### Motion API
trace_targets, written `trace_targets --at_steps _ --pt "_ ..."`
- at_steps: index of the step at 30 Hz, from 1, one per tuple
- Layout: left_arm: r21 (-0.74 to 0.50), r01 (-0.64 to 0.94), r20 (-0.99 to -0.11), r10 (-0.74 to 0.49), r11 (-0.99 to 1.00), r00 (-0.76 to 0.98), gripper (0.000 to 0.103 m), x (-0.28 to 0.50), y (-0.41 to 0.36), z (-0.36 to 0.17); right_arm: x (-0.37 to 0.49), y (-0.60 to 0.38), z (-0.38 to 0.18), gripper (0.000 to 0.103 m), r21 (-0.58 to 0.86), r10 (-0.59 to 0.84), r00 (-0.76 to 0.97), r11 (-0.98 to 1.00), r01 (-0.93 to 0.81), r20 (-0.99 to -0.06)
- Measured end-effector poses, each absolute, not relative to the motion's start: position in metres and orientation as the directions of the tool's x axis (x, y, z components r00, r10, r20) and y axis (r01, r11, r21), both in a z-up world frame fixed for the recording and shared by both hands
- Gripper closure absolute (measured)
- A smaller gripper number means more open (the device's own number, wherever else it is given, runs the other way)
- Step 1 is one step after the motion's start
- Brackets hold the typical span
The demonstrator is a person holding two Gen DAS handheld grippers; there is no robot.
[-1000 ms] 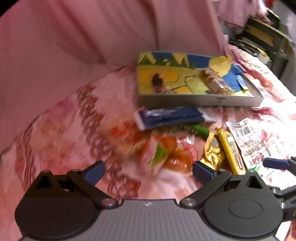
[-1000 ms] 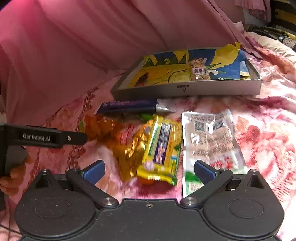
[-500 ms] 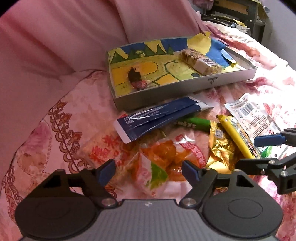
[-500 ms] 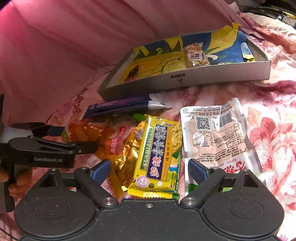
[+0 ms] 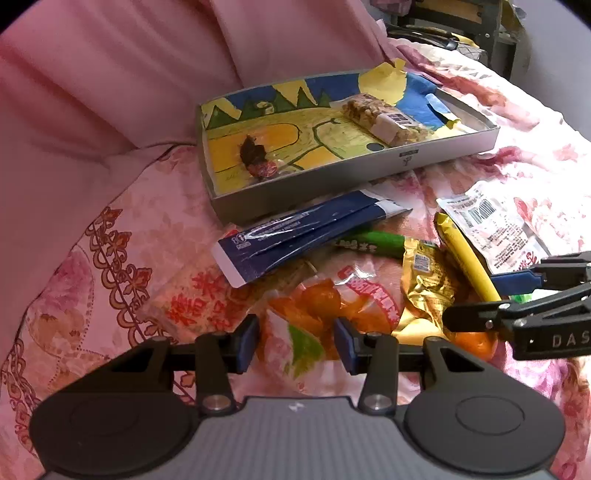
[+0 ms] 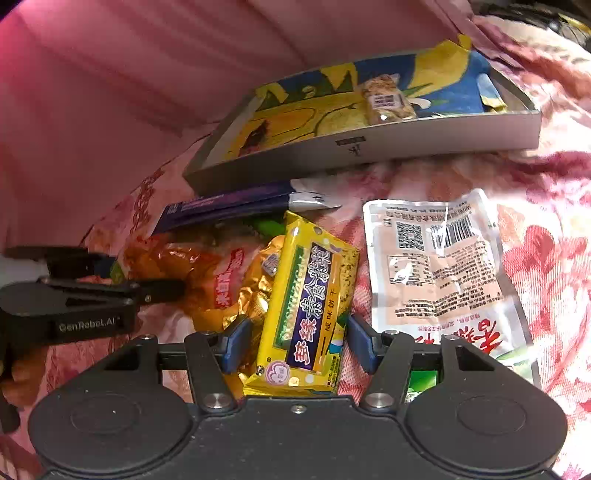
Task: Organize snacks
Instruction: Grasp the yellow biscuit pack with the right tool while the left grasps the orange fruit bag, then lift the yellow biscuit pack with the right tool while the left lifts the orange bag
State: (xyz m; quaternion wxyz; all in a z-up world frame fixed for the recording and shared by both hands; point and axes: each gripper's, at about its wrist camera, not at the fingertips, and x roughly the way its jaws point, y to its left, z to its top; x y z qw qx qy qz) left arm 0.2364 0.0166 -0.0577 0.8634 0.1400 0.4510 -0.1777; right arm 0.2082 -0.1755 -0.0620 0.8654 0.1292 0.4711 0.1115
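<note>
Several snack packs lie in a pile on a floral bedsheet in front of a grey tray (image 5: 332, 177) (image 6: 369, 147) with a colourful lining. My left gripper (image 5: 295, 345) is closing, and its pads press into an orange snack bag (image 5: 321, 306). My right gripper (image 6: 299, 347) is also closing. A yellow biscuit pack (image 6: 310, 306) stands between its pads, with a small gap on the left side. In the tray lie a granola bar (image 5: 384, 118) (image 6: 386, 101) and a small dark sweet (image 5: 258, 158).
Around the pile lie a long blue packet (image 5: 303, 232), a green stick (image 5: 373, 243), a gold wrapper (image 5: 424, 284), a white barcoded pouch (image 6: 436, 266) and a red-lettered cracker pack (image 5: 195, 306). Pink bedding (image 5: 129, 92) rises behind. Dark furniture (image 5: 461, 22) stands far right.
Both grippers have sunk toward the pile and their jaws have narrowed a lot, the left around the orange bag and the right around the yellow pack.
</note>
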Motion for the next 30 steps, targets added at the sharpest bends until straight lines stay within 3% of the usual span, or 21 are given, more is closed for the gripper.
trace_targets --at_steps 3,7,9,11,15,20,27,29,30 --pt "0.097 0.433 -0.827 -0.169 0.896 0.536 0.054 0.236 0.015 -0.060 0.208 -0.180 -0.063 0.043 0.363 0.327 0.531 0.931 -0.039 -0.782" --pt "0.135 0.437 -0.831 -0.139 0.889 0.539 0.059 0.232 0.010 -0.060 0.206 -0.179 -0.059 0.055 0.346 0.302 0.536 0.938 -0.021 -0.788" --pt "0.125 0.434 -0.837 -0.140 0.892 0.529 0.066 0.232 0.010 -0.058 0.204 -0.180 -0.058 0.057 0.351 0.299 0.536 0.936 -0.005 -0.790" --pt "0.104 0.438 -0.839 -0.158 0.893 0.521 0.065 0.230 0.010 -0.057 0.202 -0.181 -0.058 0.058 0.355 0.298 0.536 0.935 0.004 -0.790" --pt "0.116 0.436 -0.839 -0.147 0.893 0.524 0.063 0.233 0.008 -0.064 0.201 -0.180 -0.056 0.059 0.340 0.288 0.537 0.940 -0.003 -0.793" --pt "0.036 0.401 -0.844 -0.187 0.915 0.502 0.060 0.241 0.014 -0.069 0.201 -0.180 -0.055 0.059 0.338 0.286 0.537 0.941 -0.001 -0.794" --pt "-0.039 0.346 -0.845 -0.216 0.937 0.490 0.042 0.248 0.021 -0.071 0.198 -0.177 -0.054 0.059 0.325 0.278 0.541 0.946 -0.009 -0.794" --pt "-0.069 0.344 -0.835 -0.242 0.937 0.494 0.043 0.247 0.021 -0.069 0.197 -0.177 -0.054 0.060 0.323 0.277 0.543 0.946 -0.012 -0.793" --pt "-0.070 0.349 -0.831 -0.248 0.935 0.498 0.050 0.246 0.019 -0.068 0.196 -0.176 -0.054 0.060 0.319 0.275 0.545 0.948 -0.015 -0.792"
